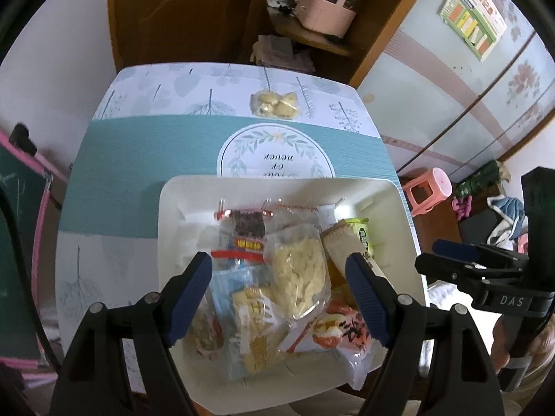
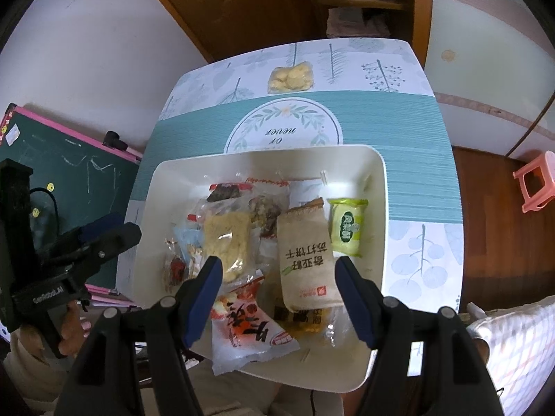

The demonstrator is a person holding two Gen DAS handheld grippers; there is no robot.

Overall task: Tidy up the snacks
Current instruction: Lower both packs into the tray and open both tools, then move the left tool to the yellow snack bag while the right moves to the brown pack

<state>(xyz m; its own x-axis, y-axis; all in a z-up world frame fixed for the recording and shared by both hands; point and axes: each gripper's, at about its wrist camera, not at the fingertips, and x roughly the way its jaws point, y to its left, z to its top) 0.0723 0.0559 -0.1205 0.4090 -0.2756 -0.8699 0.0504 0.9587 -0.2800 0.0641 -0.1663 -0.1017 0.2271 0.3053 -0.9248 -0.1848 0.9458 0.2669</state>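
Note:
A white tray (image 1: 166, 228) (image 2: 378, 208) on the table holds several wrapped snacks. Among them are a clear bag of pale yellow crisps (image 1: 298, 270) (image 2: 227, 246), a tan cracker packet (image 2: 305, 263), a green packet (image 2: 347, 228) and a red-and-white packet (image 1: 343, 332) (image 2: 249, 326). My left gripper (image 1: 279, 267) hovers open above the tray's left half, pads touching nothing. Over the tan packet and clear of it hangs my right gripper (image 2: 277, 267), also open. One more bag of yellow snacks (image 1: 275, 104) (image 2: 290, 77) lies alone near the table's far edge.
The table carries a teal and white leaf-print cloth (image 1: 131, 173) (image 2: 416, 159). A green chalkboard with a pink frame (image 2: 69, 163) leans at the left. A pink stool (image 1: 430, 187) (image 2: 534, 180) stands on the floor at the right. Wooden shelves (image 1: 312, 34) stand behind the table.

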